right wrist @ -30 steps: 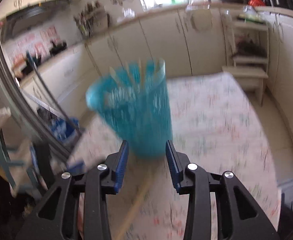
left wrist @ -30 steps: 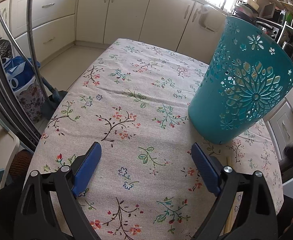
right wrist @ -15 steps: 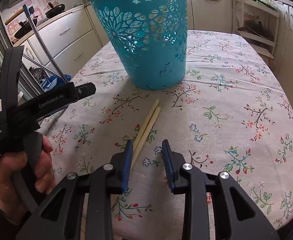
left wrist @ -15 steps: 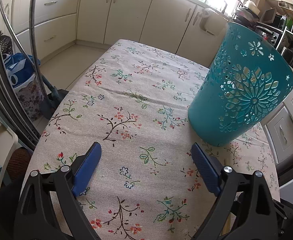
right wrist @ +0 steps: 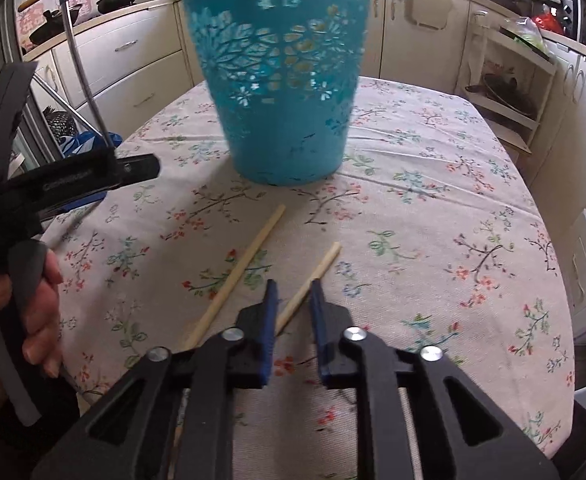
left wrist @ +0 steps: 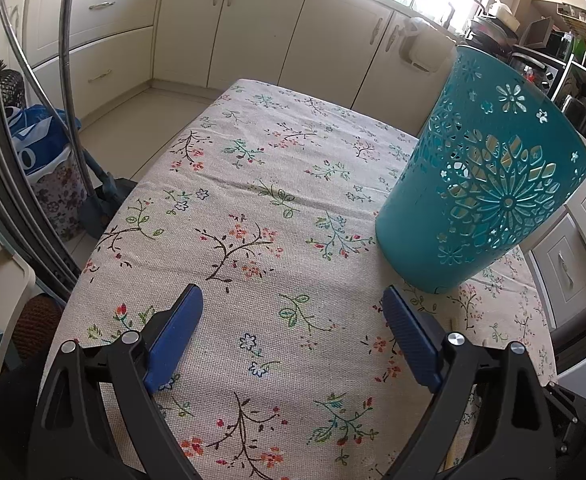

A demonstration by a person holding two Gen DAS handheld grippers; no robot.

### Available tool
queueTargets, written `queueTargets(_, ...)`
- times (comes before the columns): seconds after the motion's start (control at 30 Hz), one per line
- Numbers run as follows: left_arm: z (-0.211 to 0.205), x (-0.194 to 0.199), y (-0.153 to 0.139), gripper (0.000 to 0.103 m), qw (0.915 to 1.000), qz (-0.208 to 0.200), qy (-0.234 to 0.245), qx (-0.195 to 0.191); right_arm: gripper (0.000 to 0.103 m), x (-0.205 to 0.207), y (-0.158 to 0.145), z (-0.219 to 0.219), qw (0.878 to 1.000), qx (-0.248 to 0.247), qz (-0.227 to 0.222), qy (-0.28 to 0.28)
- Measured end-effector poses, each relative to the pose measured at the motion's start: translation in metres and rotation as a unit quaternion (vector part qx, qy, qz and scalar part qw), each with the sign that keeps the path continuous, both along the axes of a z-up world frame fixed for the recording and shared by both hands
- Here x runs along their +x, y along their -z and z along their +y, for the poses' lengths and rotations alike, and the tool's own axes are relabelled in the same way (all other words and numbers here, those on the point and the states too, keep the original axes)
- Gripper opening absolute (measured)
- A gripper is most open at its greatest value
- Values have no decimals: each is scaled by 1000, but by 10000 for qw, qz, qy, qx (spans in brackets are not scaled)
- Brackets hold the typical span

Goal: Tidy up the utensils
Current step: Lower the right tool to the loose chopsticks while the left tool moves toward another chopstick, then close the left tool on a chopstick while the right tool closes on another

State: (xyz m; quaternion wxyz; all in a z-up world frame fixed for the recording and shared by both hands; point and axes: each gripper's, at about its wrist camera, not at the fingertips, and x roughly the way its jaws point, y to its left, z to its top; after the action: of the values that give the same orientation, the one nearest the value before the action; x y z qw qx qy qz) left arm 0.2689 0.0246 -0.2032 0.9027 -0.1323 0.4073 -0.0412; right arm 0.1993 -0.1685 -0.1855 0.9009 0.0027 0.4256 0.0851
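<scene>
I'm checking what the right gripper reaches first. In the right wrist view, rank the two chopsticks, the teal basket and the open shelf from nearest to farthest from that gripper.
1. Right-hand chopstick: between the closing blue fingers of the right gripper.
2. Left-hand chopstick: lying just left of it.
3. Teal basket: standing straight ahead, beyond both chopsticks.
4. Open shelf: past the table, far right.

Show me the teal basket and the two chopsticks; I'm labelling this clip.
teal basket [right wrist: 281,92]: right wrist view, front wall.
left chopstick [right wrist: 249,256]: right wrist view, mid shaft.
right chopstick [right wrist: 325,264]: right wrist view, upper shaft.
</scene>
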Motion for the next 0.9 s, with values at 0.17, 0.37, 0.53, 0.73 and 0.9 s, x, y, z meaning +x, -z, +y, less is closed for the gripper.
queueTargets(0.17,-2,1,0,88,10000,23,6,64,13,13,-1,-20,9995,-294,-91,123)
queueTargets(0.37,-29,-13,-13,88,9974,-305,495,433,13,27,-1,-38,9999,-108,-18,17)
queueTargets(0.53,-71,-29,-17,89,9910,-319,1174,558,19,21,2,-48,9991,408,-149,34)
queueTargets(0.73,-109,-36,-11,89,9850,-203,1450,918,24,15,3,-56,9969,774,-130,55)
queueTargets(0.9,-108,-33,0,66,9872,64,1255,984,28,13,2,-56,9962,854,-141,60)
